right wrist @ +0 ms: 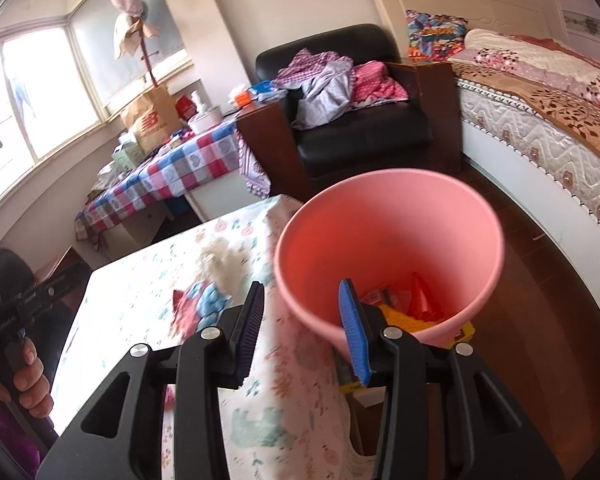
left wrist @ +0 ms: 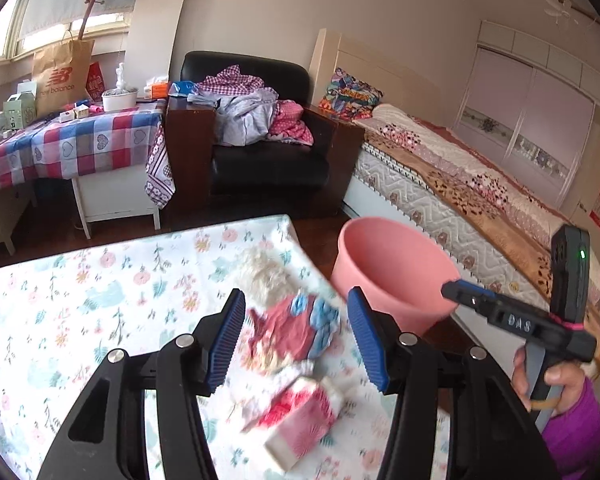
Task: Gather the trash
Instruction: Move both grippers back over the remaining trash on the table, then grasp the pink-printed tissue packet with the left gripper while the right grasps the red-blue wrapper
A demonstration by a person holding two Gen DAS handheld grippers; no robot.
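Left gripper [left wrist: 296, 336] hangs over the bench [left wrist: 100, 300], fingers spread wide and gripping nothing. Framed between them, lying on the floral cloth below, is the red-and-blue crumpled wrapper [left wrist: 296, 328], so this looks like a line-up for the next pick. Just beyond the fingertips sits a pale fluffy wad [left wrist: 264, 272], and nearer than the wrapper, down toward the palm, lies a red-and-white packet [left wrist: 304, 420]. All three rest loose on the cloth, blurred, none touched.

Over to the right gripper [right wrist: 300, 332]: fingers about half parted, nothing clamped. The right finger [right wrist: 354, 336] stands in front of the pink bin [right wrist: 380, 220], whose rim shows between the two; whether it touches the rim I cannot tell. Down inside the bin, red and yellow scraps [right wrist: 408, 304] are already collected. The bin stands past the bench edge, to the right of both grippers and close by, a sensible spot: a short carry for each piece.

My read: some trash is binned, three pieces wait on the bench, and the wrapper looks likeliest to go next
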